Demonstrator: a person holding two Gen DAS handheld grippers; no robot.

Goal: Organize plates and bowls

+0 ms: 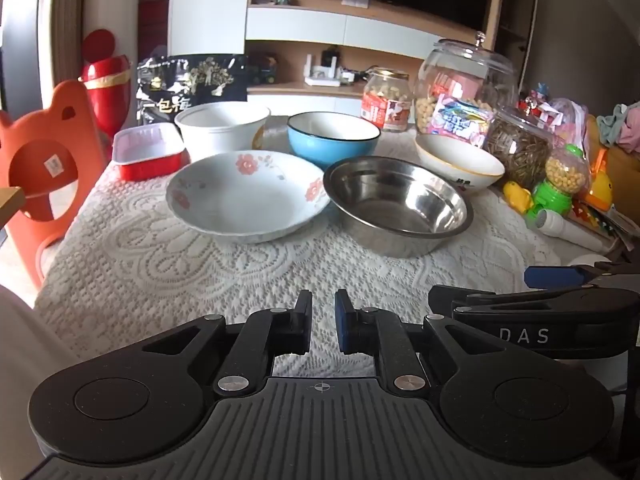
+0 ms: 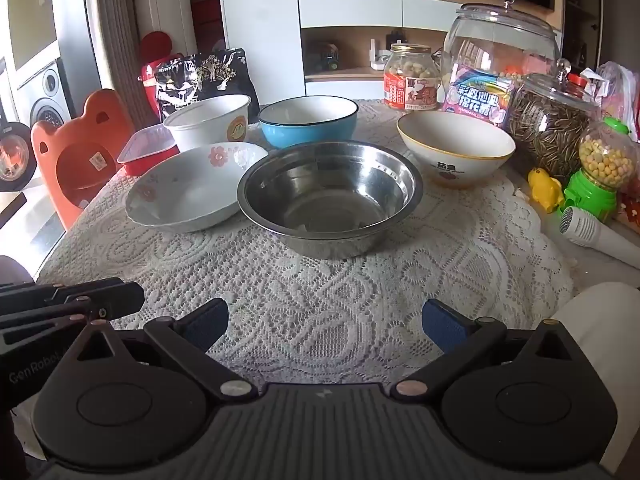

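On the lace tablecloth stand a shallow white flowered plate (image 1: 244, 196) (image 2: 192, 192), a steel bowl (image 1: 396, 204) (image 2: 330, 196), a blue bowl (image 1: 332, 138) (image 2: 308, 120), a tall white bowl (image 1: 222, 124) (image 2: 208, 120) and a white gold-rimmed bowl (image 1: 460, 162) (image 2: 456, 148). My left gripper (image 1: 323, 320) is near the table's front edge, its fingers nearly together and empty. My right gripper (image 2: 324, 324) is wide open and empty, in front of the steel bowl.
A red tray (image 1: 148, 152) sits at the left. Glass jars (image 2: 500, 60), a seed jar (image 2: 548, 124), a green candy dispenser (image 2: 596, 176), a yellow toy and a white microphone (image 2: 596, 232) crowd the right side. An orange chair (image 1: 40, 164) stands left of the table.
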